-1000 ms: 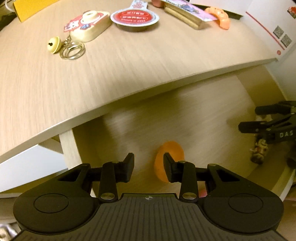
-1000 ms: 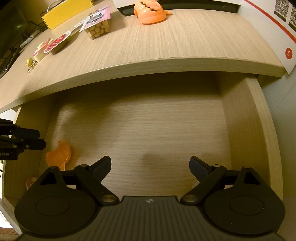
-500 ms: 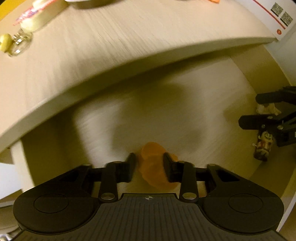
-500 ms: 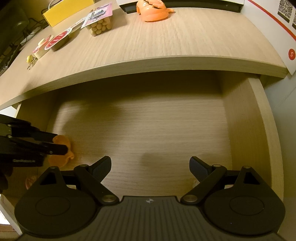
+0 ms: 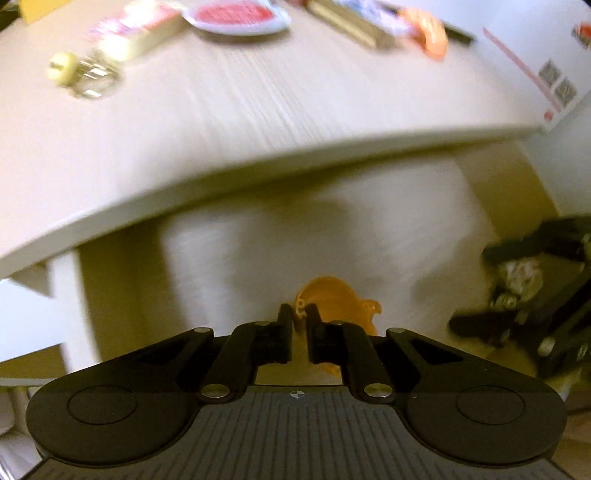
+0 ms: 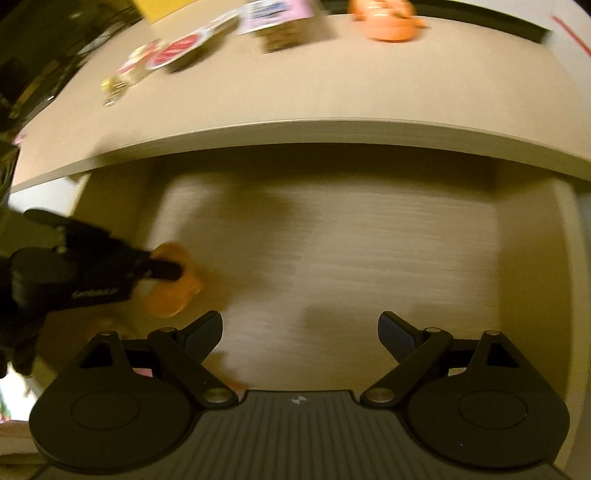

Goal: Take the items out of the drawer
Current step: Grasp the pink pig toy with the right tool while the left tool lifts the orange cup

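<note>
The open wooden drawer (image 6: pixel 369 240) lies under the desk's front edge. In the left wrist view, my left gripper (image 5: pixel 299 314) is shut on the rim of an orange plastic piece (image 5: pixel 332 299), which sticks out past the fingertips to the right. The right wrist view shows that same left gripper (image 6: pixel 162 269) at the drawer's left side, gripping the orange piece (image 6: pixel 173 291). My right gripper (image 6: pixel 300 332) stands open over the bare drawer floor with nothing between its fingers. It also shows at the right in the left wrist view as the right gripper (image 5: pixel 469 290).
A small figurine (image 5: pixel 521 273) lies in the drawer by the right gripper. The desk top (image 5: pixel 258 110) carries a bell keyring (image 5: pixel 62 70), a red-lidded cup (image 5: pixel 236 16), a snack box (image 6: pixel 280 22) and another orange piece (image 6: pixel 388 18). Both views are blurred.
The left jaws have come together on the orange piece, which lay free on the drawer floor a second ago. Both grippers have shifted a little; the right one stays open.
</note>
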`<state>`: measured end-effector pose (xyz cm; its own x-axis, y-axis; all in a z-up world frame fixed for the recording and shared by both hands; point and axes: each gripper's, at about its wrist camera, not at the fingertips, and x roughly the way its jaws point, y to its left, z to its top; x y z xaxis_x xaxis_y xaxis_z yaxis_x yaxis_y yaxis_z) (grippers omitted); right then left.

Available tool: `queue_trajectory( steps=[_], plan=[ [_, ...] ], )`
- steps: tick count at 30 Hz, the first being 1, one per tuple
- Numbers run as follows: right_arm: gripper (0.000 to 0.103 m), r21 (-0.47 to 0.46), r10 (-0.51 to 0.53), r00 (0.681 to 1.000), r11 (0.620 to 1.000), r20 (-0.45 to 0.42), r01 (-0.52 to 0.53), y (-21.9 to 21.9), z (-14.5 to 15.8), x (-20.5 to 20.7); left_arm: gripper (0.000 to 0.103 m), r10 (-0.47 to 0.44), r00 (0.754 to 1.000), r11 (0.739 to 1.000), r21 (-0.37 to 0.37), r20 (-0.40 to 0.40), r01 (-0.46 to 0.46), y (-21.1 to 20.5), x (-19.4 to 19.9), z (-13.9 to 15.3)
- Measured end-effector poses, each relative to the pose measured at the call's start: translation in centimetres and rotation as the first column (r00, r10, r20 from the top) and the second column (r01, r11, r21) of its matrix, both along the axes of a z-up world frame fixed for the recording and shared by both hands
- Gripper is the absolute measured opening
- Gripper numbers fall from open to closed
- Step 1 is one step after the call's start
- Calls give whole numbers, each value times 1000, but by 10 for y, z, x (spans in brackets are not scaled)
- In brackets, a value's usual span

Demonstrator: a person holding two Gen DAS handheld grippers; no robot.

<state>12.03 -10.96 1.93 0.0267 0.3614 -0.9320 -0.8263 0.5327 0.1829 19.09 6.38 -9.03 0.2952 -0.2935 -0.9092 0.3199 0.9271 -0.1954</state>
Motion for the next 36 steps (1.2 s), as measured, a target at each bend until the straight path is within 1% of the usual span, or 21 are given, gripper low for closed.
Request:
queue_trajectory(
  steps=[5,7,9,12,14,15,17,18,20,21,23,24,25,28,30,32,33,35,36],
  plan=[
    [92,-24,67,989,997,-131,-70,24,-2,-14,9,93,993,995,-49,66,-90,29,-13,28],
    [92,-53,98,978,993,-186,-109,35,-8,-24,9,122,989,991,-61,83,-117,39,-20,36],
    [92,-94,118,971,986,-208,-140,47,-16,-33,10,149,984,987,-69,95,-142,45,-28,41],
    [92,-139,118,962,978,-247,-156,63,-27,-42,10,177,979,983,-78,105,-169,56,-36,48],
    [92,-161,96,952,976,-290,-148,71,-33,-47,10,192,975,979,-88,110,-183,60,-38,53],
    [92,-176,85,948,974,-305,-144,74,-36,-49,10,195,974,978,-93,112,-185,58,-38,52],
    [92,-207,86,943,965,-321,-158,80,-40,-57,10,192,974,978,-102,117,-180,69,-42,59],
    [89,-217,97,941,961,-323,-174,82,-41,-60,10,186,975,979,-102,118,-174,65,-45,57],
    [76,-235,133,942,949,-308,-211,84,-43,-70,10,166,979,983,-98,121,-154,60,-50,57],
    [60,-243,152,944,943,-293,-227,84,-43,-75,10,157,980,985,-94,122,-146,58,-52,57],
    [54,-234,177,948,942,-264,-241,80,-40,-80,10,138,982,988,-84,125,-129,55,-59,58],
    [43,-220,175,951,947,-256,-234,77,-37,-80,10,131,983,989,-82,126,-122,53,-62,58],
    [42,-204,193,947,947,-256,-249,74,-33,-79,10,123,985,990,-85,125,-112,51,-65,59],
    [41,-141,168,963,970,-210,-199,59,-16,-69,10,106,989,989,-112,106,-95,49,-71,57],
    [41,-106,128,971,983,-200,-151,48,-7,-59,10,93,990,989,-127,103,-80,48,-72,58],
    [41,-94,68,976,992,-206,-89,37,-2,-47,10,83,991,989,-134,105,-69,46,-69,63],
    [40,-85,49,979,994,-198,-67,33,2,-43,10,71,991,990,-131,113,-56,44,-66,67],
    [40,-31,11,987,999,-162,-17,23,17,-32,10,48,985,992,-121,166,-28,40,-62,83],
    [40,-3,-7,989,1000,-147,7,19,25,-26,10,46,980,991,-129,192,-21,40,-59,93]
  ],
)
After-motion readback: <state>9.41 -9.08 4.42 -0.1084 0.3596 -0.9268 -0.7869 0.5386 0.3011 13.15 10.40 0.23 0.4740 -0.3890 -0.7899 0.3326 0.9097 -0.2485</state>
